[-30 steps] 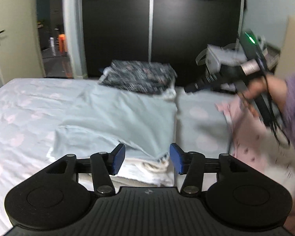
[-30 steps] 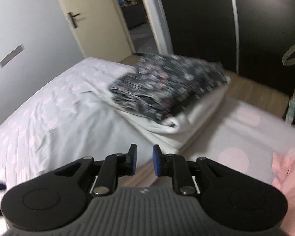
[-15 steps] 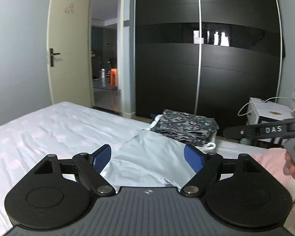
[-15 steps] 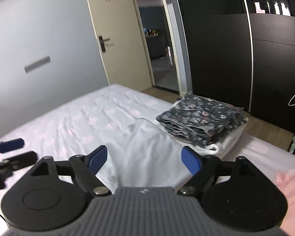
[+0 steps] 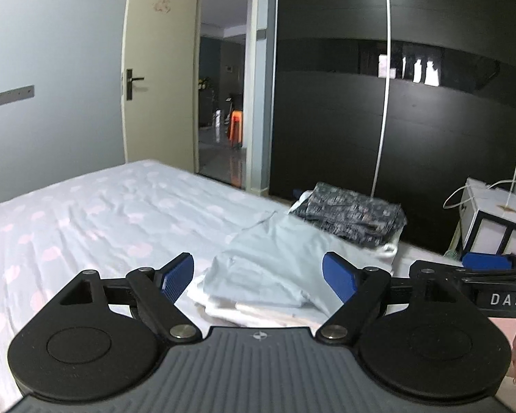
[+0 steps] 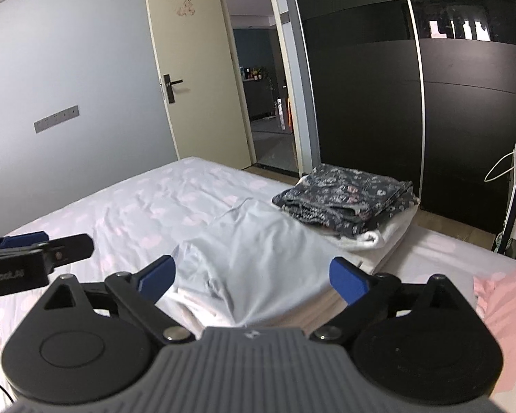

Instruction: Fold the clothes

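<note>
A folded pale blue garment (image 5: 275,261) lies on the bed on top of a stack of white folded cloth (image 5: 230,306). Behind it a folded dark floral garment (image 5: 351,216) rests on a folded white towel (image 6: 371,237). My left gripper (image 5: 258,275) hovers open above the blue garment's near edge, holding nothing. My right gripper (image 6: 253,277) hangs over the same garment (image 6: 258,241) with its jaws opening and nothing between them. A pink garment (image 6: 505,303) lies crumpled at the right. The other gripper's fingers (image 5: 483,261) (image 6: 72,244) show at each view's edge.
The bed (image 5: 103,213) has a pale sheet with pink dots, bare on its left half. Black sliding wardrobe doors (image 5: 412,120) stand behind the bed's far end. A cream door (image 5: 161,79) is open at the back. A white cabinet (image 5: 492,220) stands at the right.
Both grippers have opened wide and drawn back and up from the clothes. The right one left the floral stack and now hangs over the blue garment.
</note>
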The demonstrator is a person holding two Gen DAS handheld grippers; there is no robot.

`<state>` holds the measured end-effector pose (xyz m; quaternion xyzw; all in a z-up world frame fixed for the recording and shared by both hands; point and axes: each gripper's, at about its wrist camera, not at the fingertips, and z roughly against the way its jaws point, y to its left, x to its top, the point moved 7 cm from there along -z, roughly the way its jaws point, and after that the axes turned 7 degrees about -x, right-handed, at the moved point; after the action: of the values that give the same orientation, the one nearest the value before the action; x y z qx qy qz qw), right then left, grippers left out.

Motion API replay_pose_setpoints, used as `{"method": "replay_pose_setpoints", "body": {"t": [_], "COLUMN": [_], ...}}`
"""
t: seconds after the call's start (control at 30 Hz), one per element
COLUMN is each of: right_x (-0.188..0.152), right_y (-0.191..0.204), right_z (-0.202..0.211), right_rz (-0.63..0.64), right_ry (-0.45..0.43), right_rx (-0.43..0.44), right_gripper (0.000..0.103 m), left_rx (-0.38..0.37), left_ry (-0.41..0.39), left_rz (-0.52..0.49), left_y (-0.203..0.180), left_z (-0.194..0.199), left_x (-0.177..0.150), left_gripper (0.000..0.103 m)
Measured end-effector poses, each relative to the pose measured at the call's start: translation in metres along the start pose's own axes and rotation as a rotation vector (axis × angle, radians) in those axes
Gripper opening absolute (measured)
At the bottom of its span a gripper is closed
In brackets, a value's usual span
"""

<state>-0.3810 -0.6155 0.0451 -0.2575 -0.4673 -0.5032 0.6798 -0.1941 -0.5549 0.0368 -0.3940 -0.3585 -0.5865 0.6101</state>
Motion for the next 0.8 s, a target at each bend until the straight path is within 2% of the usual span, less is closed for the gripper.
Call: {"method": "replay_pose_setpoints", "body": {"t": [0.1,0.23,0.4,0.53,0.8], "right_x": [-0.011,-0.028,-0.045,-0.051,-0.054], "right_y": [0.003,0.007,0.008,0.007,0.009], "right_z": [0.001,-0.004,-0.007,-0.009,-0.009], "right_rz": [0.002,0.003,0.038,0.043,0.058], "right_ry": [0.014,0.058,0.085,0.095,0.094], "right_rx": [0.004,0.020,0.012,0.008,0.007], "right_gripper": [0.097,0.097,0.097,0.097,0.097], "left_rx": [0.029,0.055,0.050,0.082,0.051], "left_ry": [0.052,0.062,0.103,0.125,0.137], "left_rz": [-0.022,-0.006,0.041,0.030,0.032], "left_y": [-0.003,-0.003,0.000,0.000,-0.009], "left_z": [-0.005,-0.007,-0.014,-0.020,-0.021], "left_x": [-0.012,-0.027,-0.044,-0.050,-0.053], "left_gripper": [0.082,0.082,0.082,0.082,0.082]}}
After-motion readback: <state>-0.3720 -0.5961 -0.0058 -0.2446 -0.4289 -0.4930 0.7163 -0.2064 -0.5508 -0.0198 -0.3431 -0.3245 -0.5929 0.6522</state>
